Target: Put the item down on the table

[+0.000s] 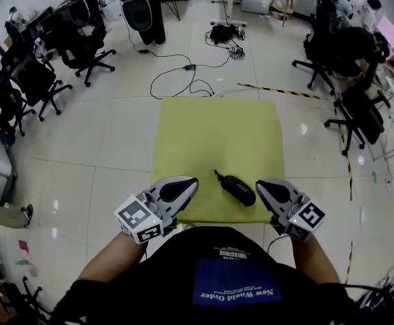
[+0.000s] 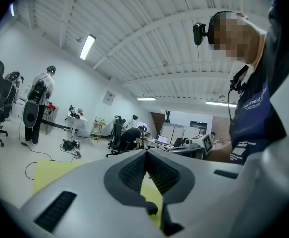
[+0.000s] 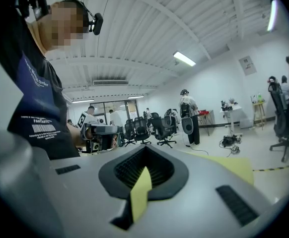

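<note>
Apparently the black case (image 1: 239,189) lay set down on the yellow table (image 1: 210,124) between your left gripper (image 1: 187,183) and right gripper (image 1: 263,185), both clenched empty; you needed only withdraw.

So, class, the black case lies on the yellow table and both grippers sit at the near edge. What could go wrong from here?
1. The black case lies close beside the shut right gripper; a careless sideways move could knock it.
2. The case sits in the near part of the table, so a nudge from the left gripper or the right one might push it off the edge.
3. Cables trail over the floor beyond the table, a likely trip hazard.
</note>
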